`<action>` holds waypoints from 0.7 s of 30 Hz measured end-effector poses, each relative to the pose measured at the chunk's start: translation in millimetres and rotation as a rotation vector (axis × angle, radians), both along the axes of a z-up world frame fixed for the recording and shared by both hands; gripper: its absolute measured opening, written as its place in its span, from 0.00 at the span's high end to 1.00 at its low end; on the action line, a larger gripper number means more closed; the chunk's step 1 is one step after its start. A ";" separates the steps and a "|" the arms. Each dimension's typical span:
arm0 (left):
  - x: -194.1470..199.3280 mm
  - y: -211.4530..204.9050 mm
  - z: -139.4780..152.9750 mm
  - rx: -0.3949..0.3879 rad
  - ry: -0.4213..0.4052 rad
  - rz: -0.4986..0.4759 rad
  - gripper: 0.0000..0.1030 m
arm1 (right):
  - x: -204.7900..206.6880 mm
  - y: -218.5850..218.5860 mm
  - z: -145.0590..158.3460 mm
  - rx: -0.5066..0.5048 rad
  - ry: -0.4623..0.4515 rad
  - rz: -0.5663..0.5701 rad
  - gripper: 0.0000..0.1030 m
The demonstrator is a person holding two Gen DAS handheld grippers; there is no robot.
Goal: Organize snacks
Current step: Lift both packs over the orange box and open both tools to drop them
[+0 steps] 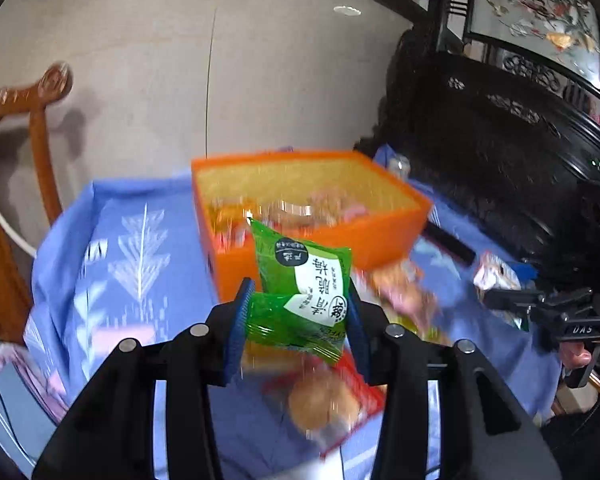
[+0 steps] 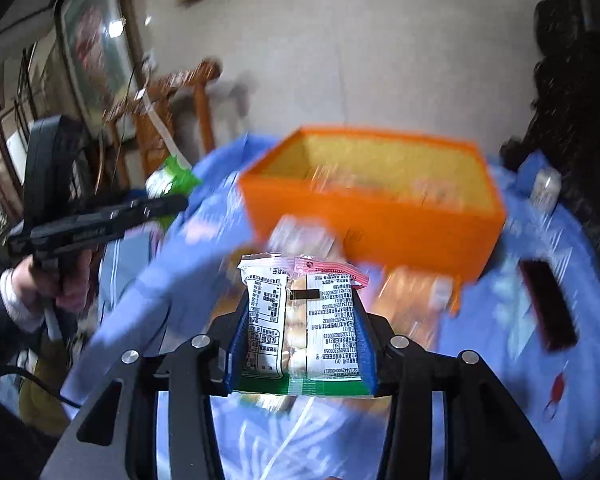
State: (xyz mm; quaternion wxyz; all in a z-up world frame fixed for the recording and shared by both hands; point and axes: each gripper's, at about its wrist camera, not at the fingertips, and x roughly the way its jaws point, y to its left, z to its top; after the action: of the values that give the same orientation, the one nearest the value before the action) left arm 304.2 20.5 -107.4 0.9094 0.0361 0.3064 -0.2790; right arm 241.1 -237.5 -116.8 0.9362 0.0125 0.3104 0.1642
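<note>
My left gripper (image 1: 298, 320) is shut on a green snack packet (image 1: 304, 284) with a white label, held above the blue tablecloth just short of the orange box (image 1: 380, 240). My right gripper (image 2: 300, 332) is shut on a white and pink snack packet (image 2: 300, 320) with printed text, held in front of the same orange box (image 2: 380, 224). The box holds several snack packets, blurred. The left gripper with its green packet (image 2: 172, 180) also shows in the right wrist view at left. The right gripper (image 1: 500, 300) shows at the right of the left wrist view.
Loose snack packets (image 1: 324, 400) lie on the blue tablecloth (image 1: 140, 260) under and beside the grippers. A dark flat remote-like object (image 2: 548, 304) lies right of the box. A wooden chair (image 1: 28, 160) stands at left, dark carved furniture (image 1: 500, 140) at right.
</note>
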 end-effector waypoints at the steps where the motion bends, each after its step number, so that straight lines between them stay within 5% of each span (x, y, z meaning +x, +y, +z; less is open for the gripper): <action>1: 10.2 -7.4 9.4 0.001 -0.012 0.007 0.59 | 10.9 -4.9 8.6 0.003 -0.021 -0.015 0.56; 13: 122.7 -92.2 55.3 0.043 -0.013 0.073 0.58 | 141.3 -42.4 58.3 0.010 -0.108 -0.141 0.56; 14: 134.9 -98.5 54.1 0.049 0.005 0.083 0.55 | 148.9 -42.4 57.9 0.007 -0.106 -0.142 0.56; 16: 154.9 -106.1 50.8 0.071 0.036 0.129 0.28 | 171.5 -41.7 55.2 0.000 -0.072 -0.145 0.54; 17: 163.0 -108.2 50.3 0.093 0.052 0.182 0.06 | 175.3 -40.3 53.5 0.006 -0.055 -0.157 0.42; 19: 166.1 -104.6 54.2 0.084 0.054 0.241 0.04 | 171.7 -43.4 56.8 0.046 -0.067 -0.179 0.30; 21: 158.5 -93.9 60.6 0.038 0.044 0.235 0.04 | 160.7 -44.6 58.9 0.051 -0.085 -0.170 0.28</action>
State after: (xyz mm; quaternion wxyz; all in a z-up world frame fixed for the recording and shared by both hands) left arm 462.6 -73.4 -46.8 0.9280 0.0109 0.3337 -0.1656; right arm 401.8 -282.1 -57.9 0.9585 0.0556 0.2639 0.0923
